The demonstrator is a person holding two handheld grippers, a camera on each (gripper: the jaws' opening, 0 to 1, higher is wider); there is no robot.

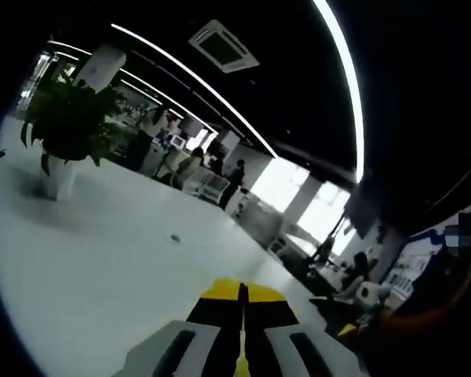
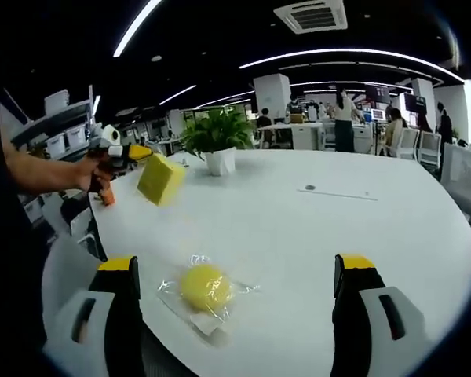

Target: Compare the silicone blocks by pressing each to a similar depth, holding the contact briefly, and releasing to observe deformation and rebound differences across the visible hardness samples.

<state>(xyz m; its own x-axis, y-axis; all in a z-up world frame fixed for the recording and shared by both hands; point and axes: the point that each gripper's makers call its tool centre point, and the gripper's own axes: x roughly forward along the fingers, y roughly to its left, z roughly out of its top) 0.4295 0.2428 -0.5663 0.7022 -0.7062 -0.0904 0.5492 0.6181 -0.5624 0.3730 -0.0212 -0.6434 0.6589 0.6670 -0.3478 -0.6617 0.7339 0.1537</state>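
right gripper [image 2: 235,271] low over the white table [image 2: 337,228], jaws spread wide with yellow-tipped black fingers [image 2: 118,275] on either side of the view, nothing between them. on the tabletop between those jaws, a round yellow silicone sample [image 2: 202,287] sealed inside a clear plastic bag [image 2: 208,302], bag flat and crinkled, loose end trailing toward the camera. no print readable on the bag.

over at the left of the right gripper view, a hand [image 2: 90,173] holding the left gripper [image 2: 141,153] out above the table edge, a yellow square block [image 2: 161,179] clamped at its tip, lifted clear of the surface. block tilted, one broad face turned toward the camera, corner pointing down; roughly square, so no clear long axis. no label legible on it.

left gripper view: own jaws drawn together at the bottom, just a thin slit between the fingers, a yellow block edge showing at the tips, camera angled up across the table toward the dark ceiling with its light strips [image 1: 341,71].

behind on the table, a potted plant [image 2: 217,137] in a white pot, upright, well apart from the bagged sample. office desks and people [image 2: 344,118] in the distance, too small for any writing.
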